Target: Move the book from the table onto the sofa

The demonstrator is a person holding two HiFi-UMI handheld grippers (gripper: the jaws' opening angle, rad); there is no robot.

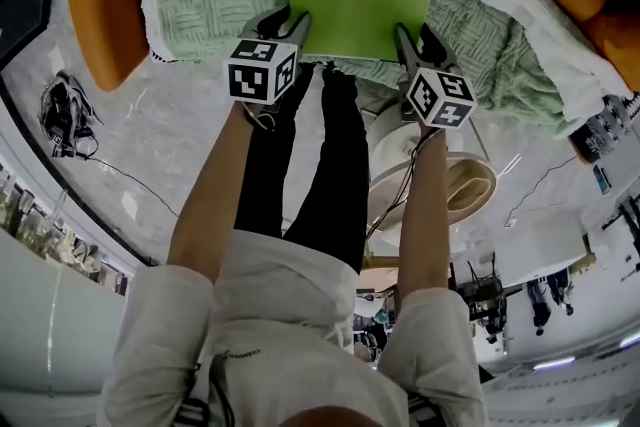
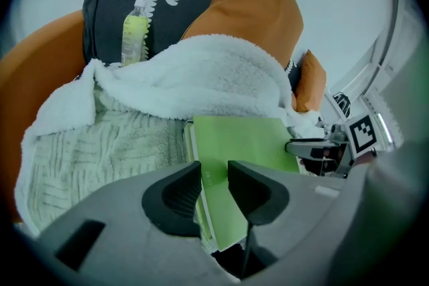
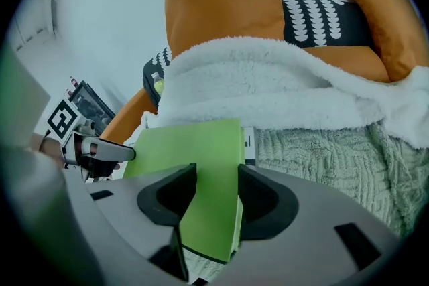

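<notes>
You've got a flat bright green book (image 1: 358, 15), plain cover. Rounded orange upholstered sofa (image 1: 100, 5), plain orange square cushions (image 3: 221, 0), and one charcoal fabric cushion (image 3: 322, 20) with rows of white scallops. Fluffy white fleece blanket (image 2: 201, 77). Pale green knit throw (image 1: 200, 10), basket-weave pattern. Clear plastic bottle (image 2: 134, 30), yellow-green inside. Your left gripper (image 2: 214, 177) and right gripper (image 3: 216, 187): grey bodies, black fingers (image 2: 177, 194), black-and-white marker cubes. Grey marbled stone floor (image 1: 150, 145).

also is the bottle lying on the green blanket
No, the bottle rests against the dark patterned cushion, behind the white fleece.
</notes>
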